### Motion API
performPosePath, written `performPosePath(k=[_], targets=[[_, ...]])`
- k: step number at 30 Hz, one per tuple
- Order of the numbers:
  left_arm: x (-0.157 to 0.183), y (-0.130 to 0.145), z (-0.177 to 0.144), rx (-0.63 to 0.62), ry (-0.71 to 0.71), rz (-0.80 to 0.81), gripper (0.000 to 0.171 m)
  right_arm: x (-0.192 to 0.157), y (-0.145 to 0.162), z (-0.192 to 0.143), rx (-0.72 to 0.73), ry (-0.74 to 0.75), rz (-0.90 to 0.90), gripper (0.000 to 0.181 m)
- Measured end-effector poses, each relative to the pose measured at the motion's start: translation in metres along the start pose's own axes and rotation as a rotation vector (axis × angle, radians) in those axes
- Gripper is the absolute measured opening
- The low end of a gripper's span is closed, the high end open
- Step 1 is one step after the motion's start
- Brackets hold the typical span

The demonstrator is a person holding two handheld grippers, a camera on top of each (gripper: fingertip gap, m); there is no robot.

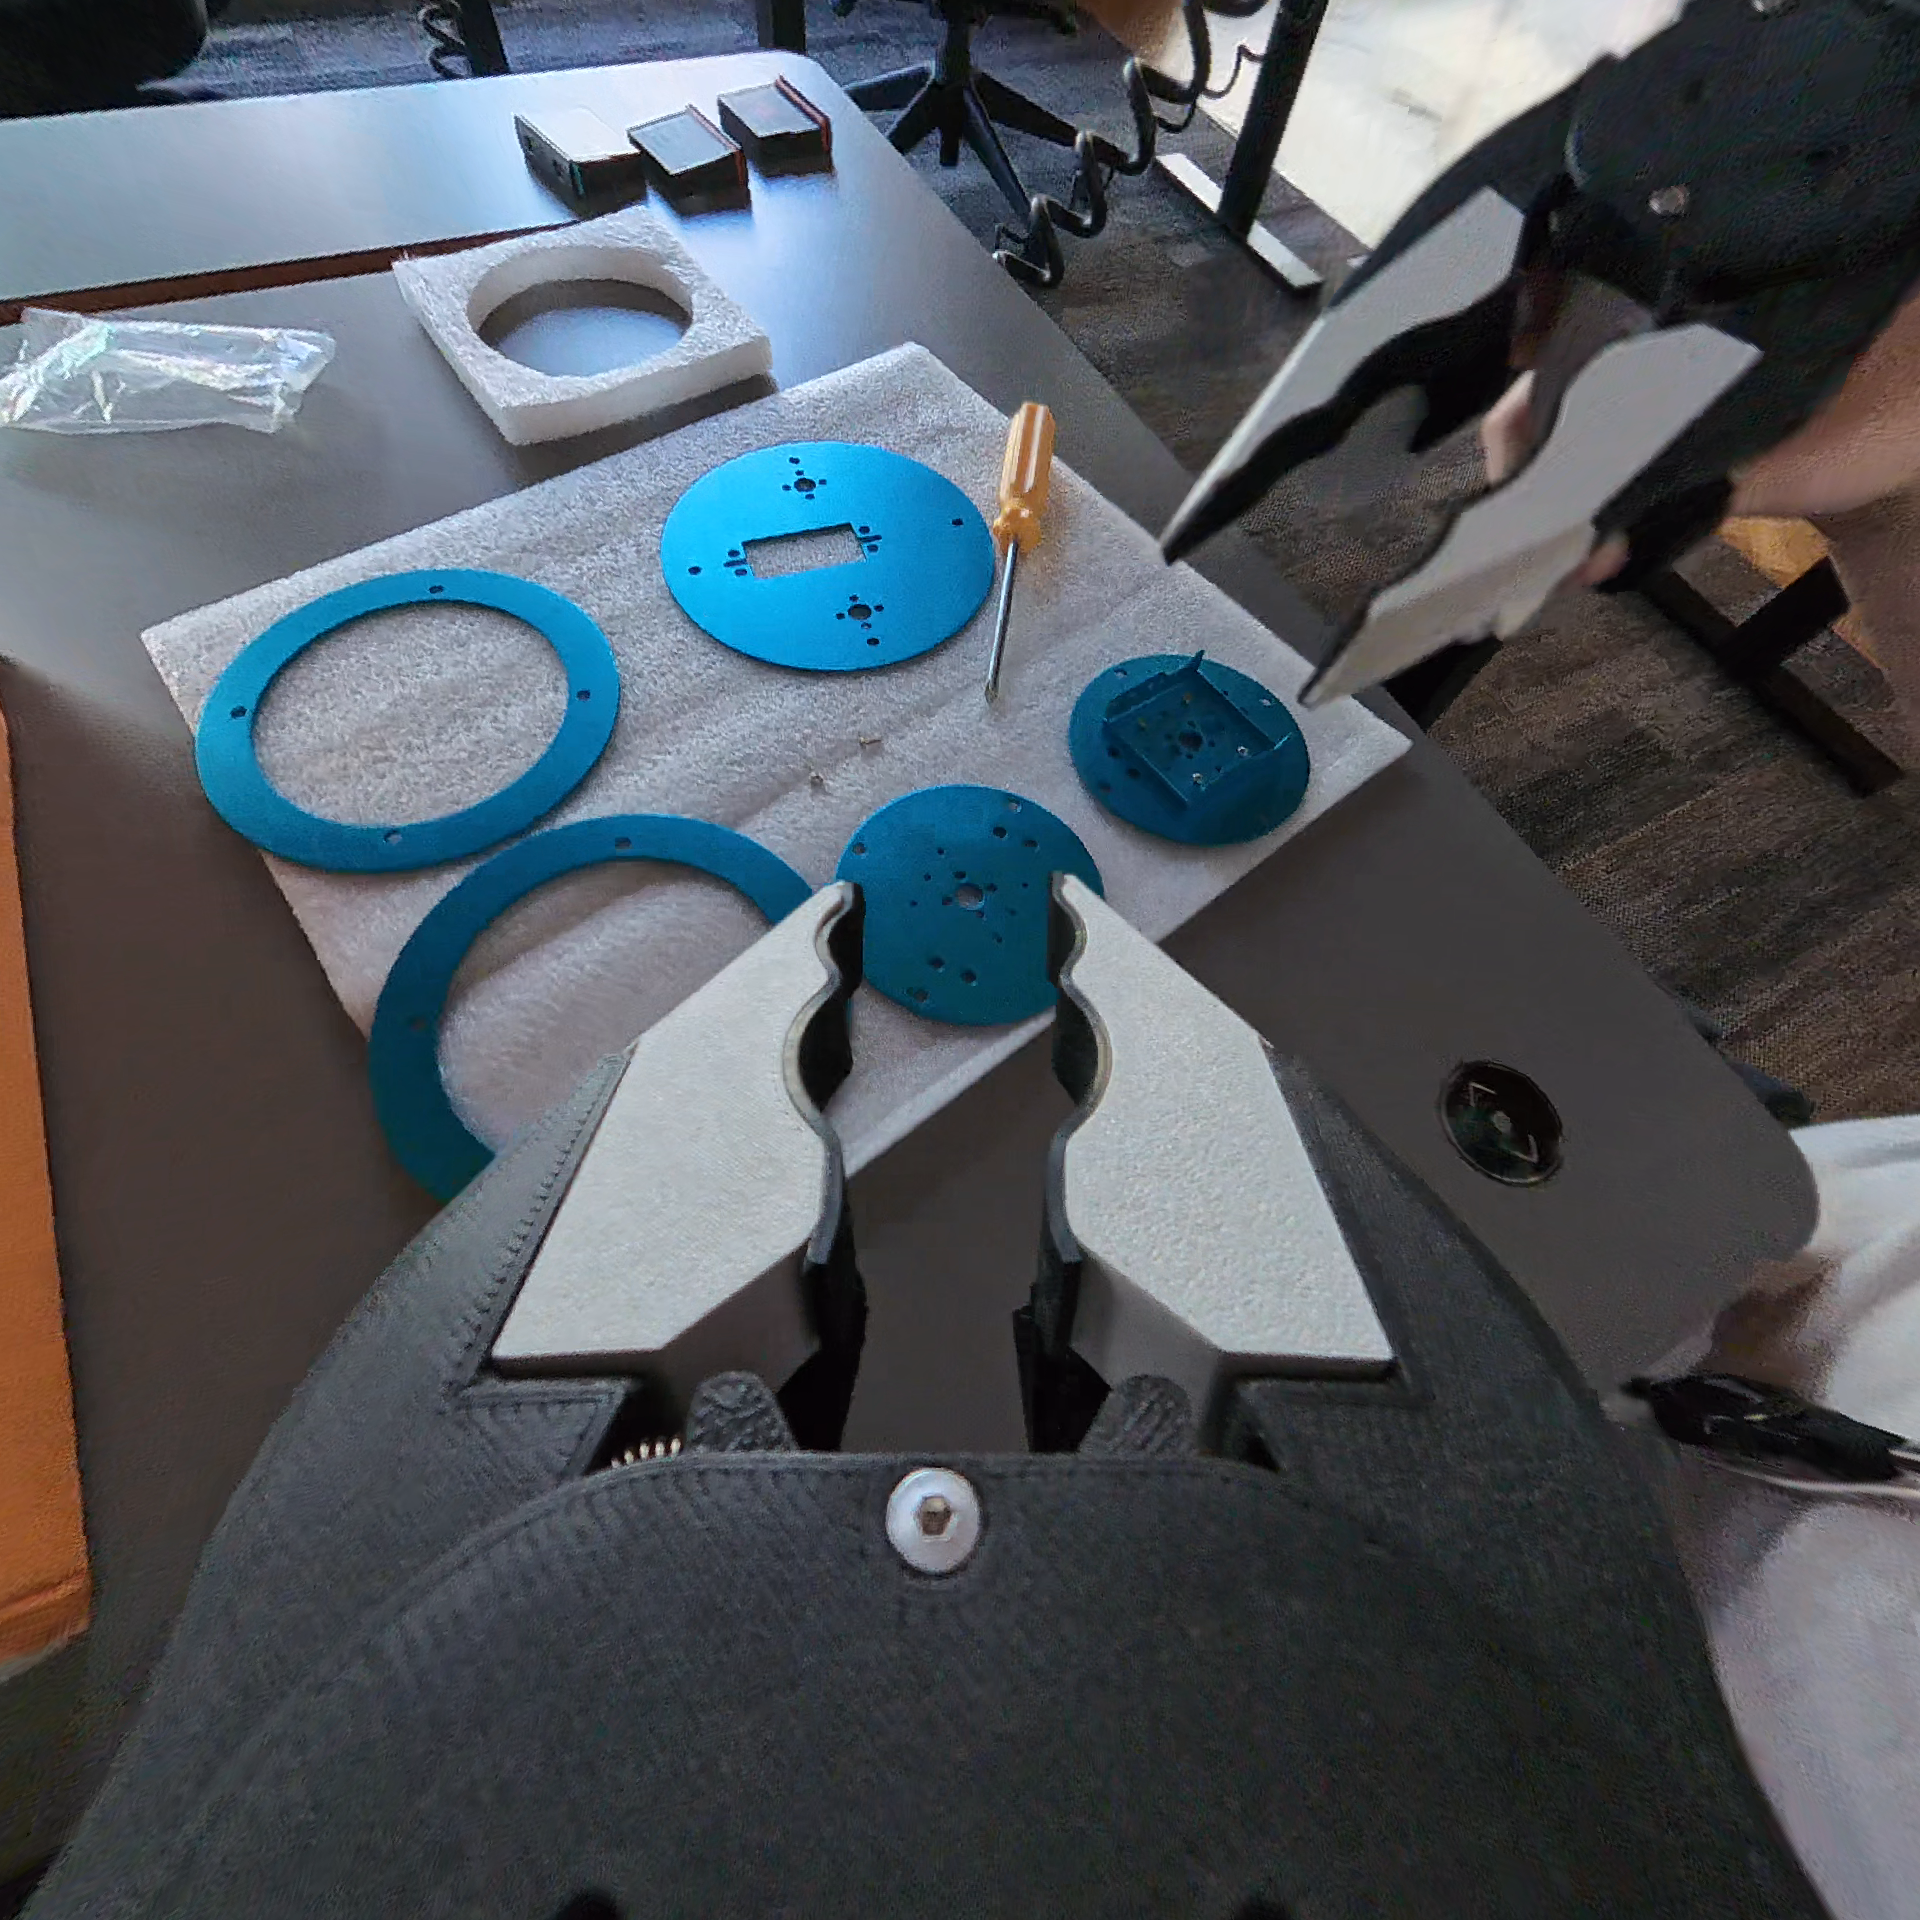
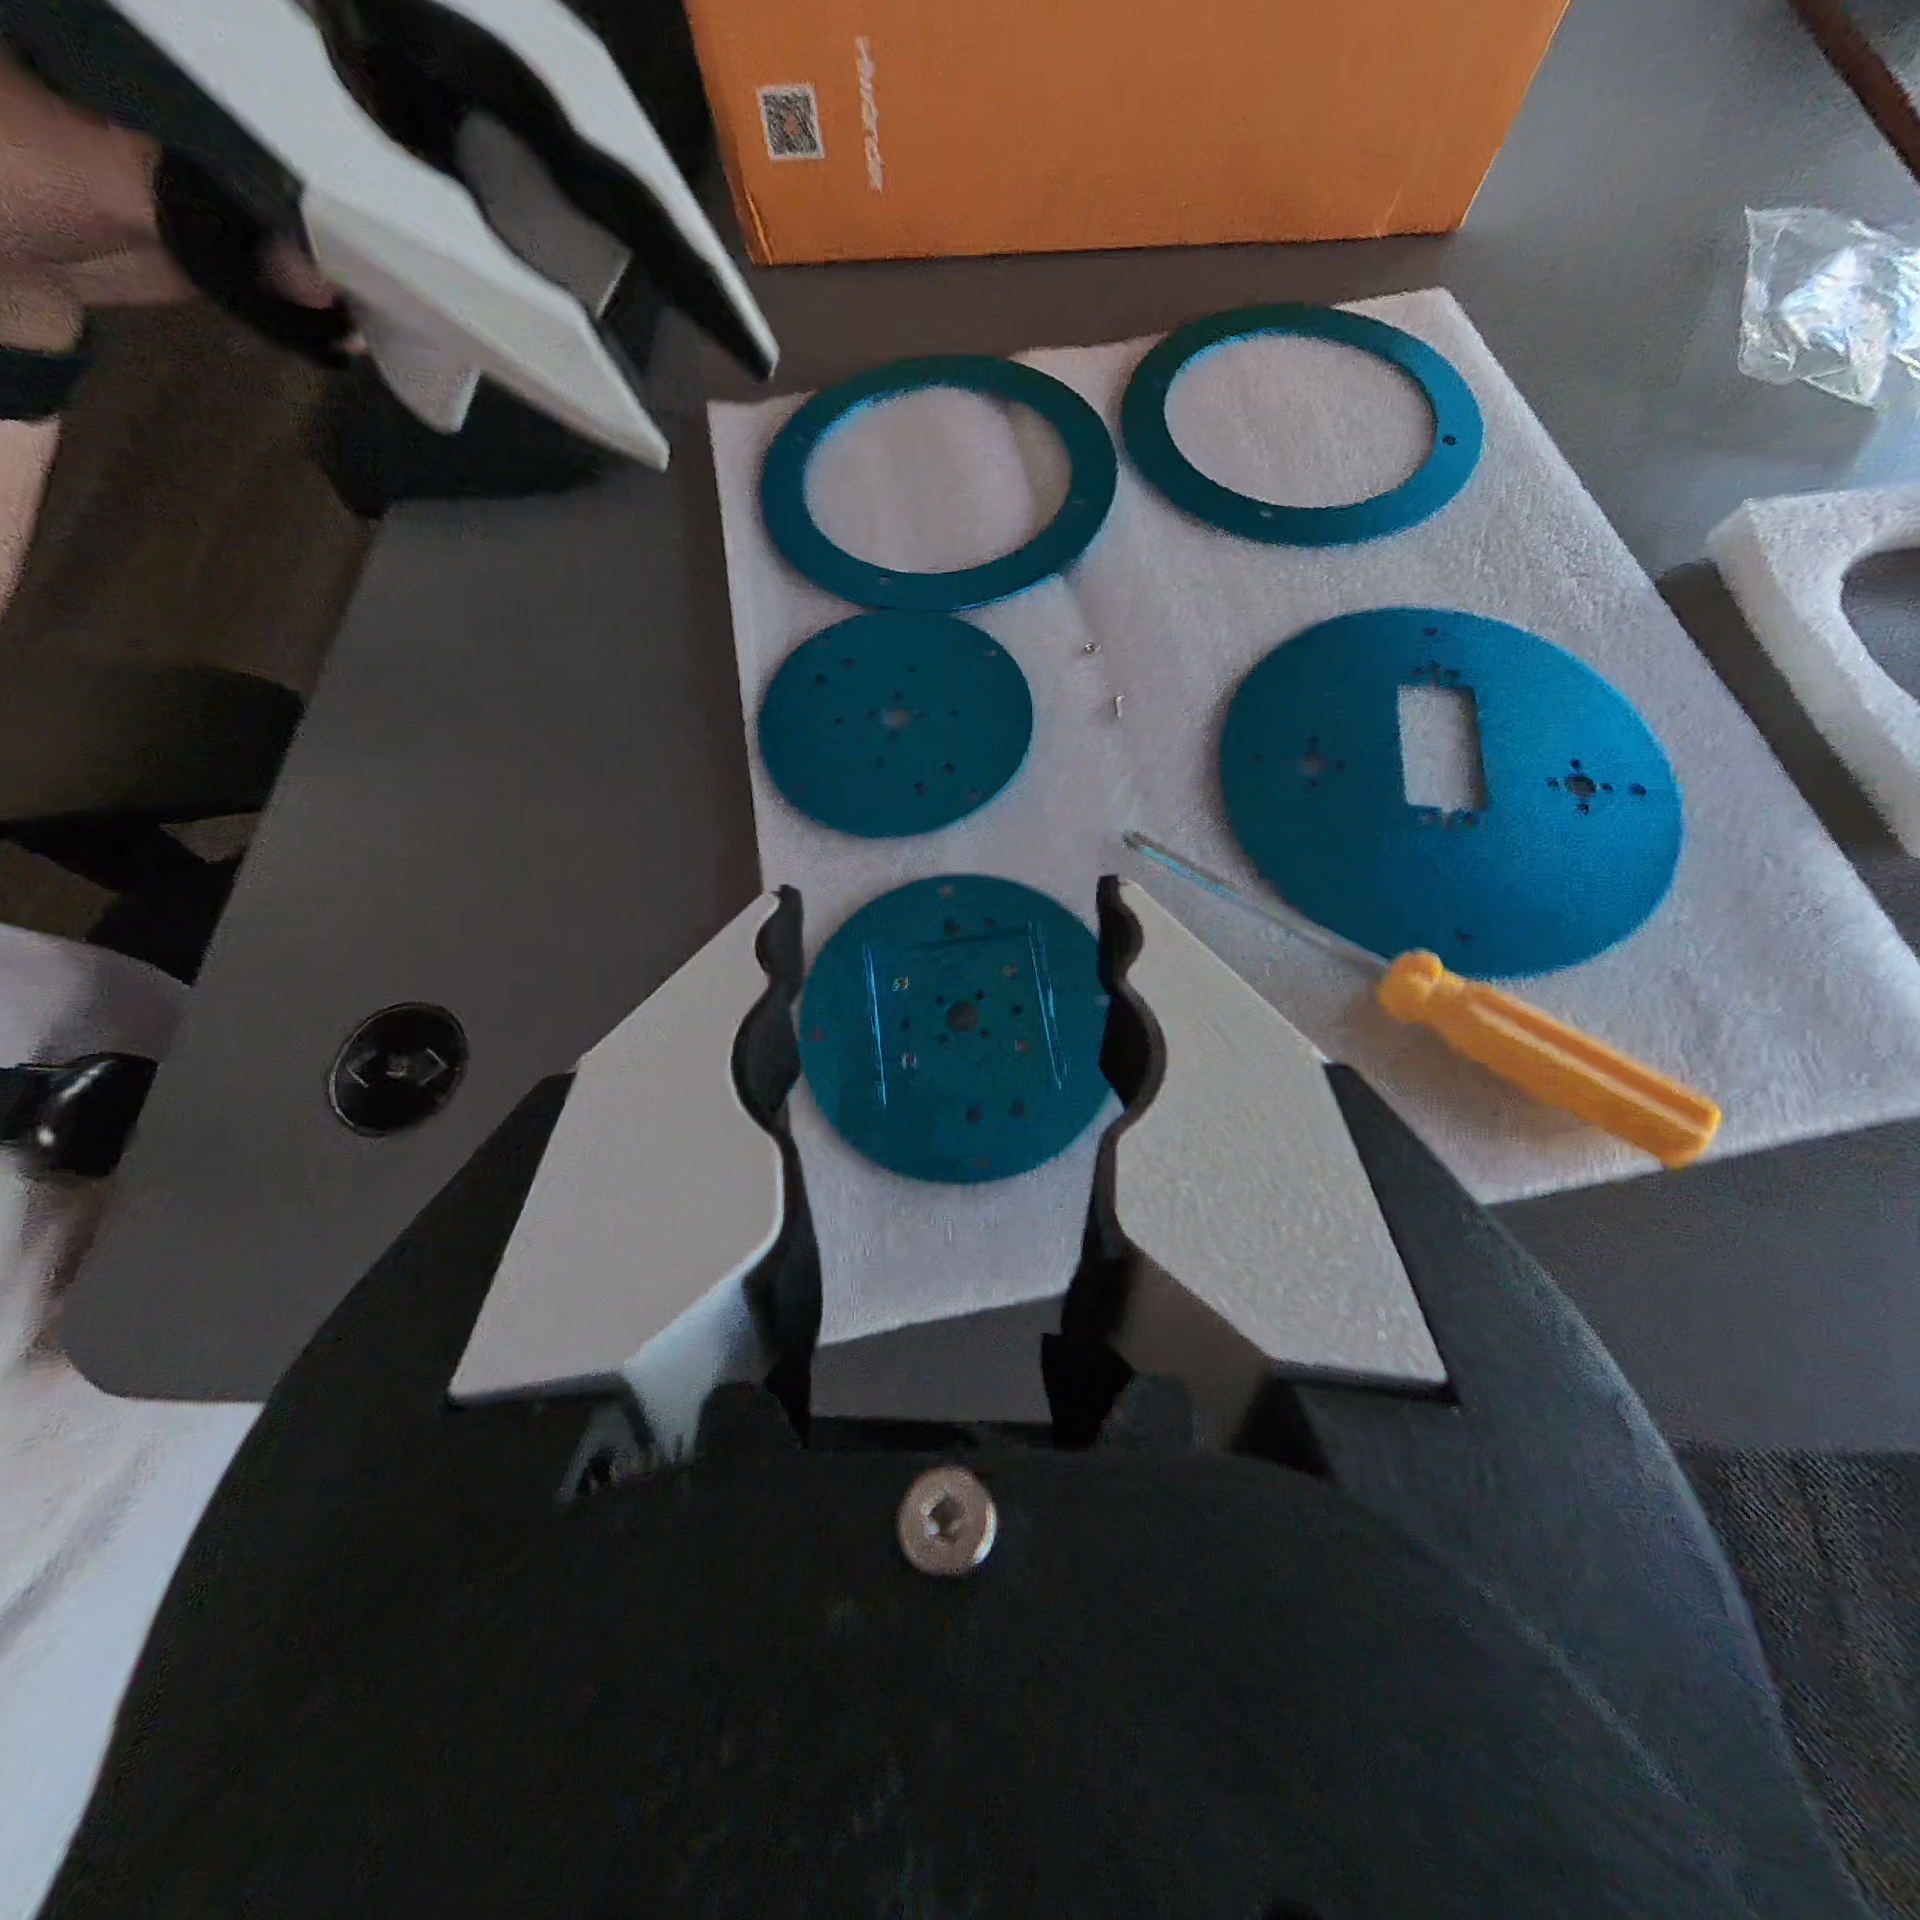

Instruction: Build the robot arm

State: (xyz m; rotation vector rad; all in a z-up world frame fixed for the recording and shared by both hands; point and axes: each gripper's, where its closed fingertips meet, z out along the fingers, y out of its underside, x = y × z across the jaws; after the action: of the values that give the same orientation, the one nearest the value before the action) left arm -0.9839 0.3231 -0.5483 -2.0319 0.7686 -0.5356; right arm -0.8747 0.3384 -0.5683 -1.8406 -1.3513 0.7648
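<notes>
My left gripper is open and empty, its tips either side of a small blue holed disc on a white foam sheet. My right gripper is open and empty, its tips either side of a blue disc with a square bracket, which also shows in the left wrist view. Each gripper hovers above its disc; contact cannot be told. Two blue rings, a large blue disc with a rectangular cutout and a yellow-handled screwdriver lie on the sheet.
Two tiny screws lie mid-sheet. A white foam frame, a plastic bag and three black boxes sit farther back. An orange box stands beyond the sheet. A round grommet is set in the dark desk near its edge. It is some 12 centimeters from my right tips to the round grommet. The left camera catches it too, in the left wrist view.
</notes>
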Motion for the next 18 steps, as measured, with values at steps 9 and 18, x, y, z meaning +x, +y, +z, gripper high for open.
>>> performPosePath(k=[9, 18], targets=[[-0.009, -0.004, 0.021, -0.044, 0.036, -0.035, 0.033, 0.007, 0.048, 0.017, -0.074, 0.036, 0.011, 0.079], [-0.012, 0.010, 0.026, -0.093, 0.019, -0.051, 0.033, 0.008, 0.050, 0.018, -0.066, -0.016, -0.004, 0.066]])
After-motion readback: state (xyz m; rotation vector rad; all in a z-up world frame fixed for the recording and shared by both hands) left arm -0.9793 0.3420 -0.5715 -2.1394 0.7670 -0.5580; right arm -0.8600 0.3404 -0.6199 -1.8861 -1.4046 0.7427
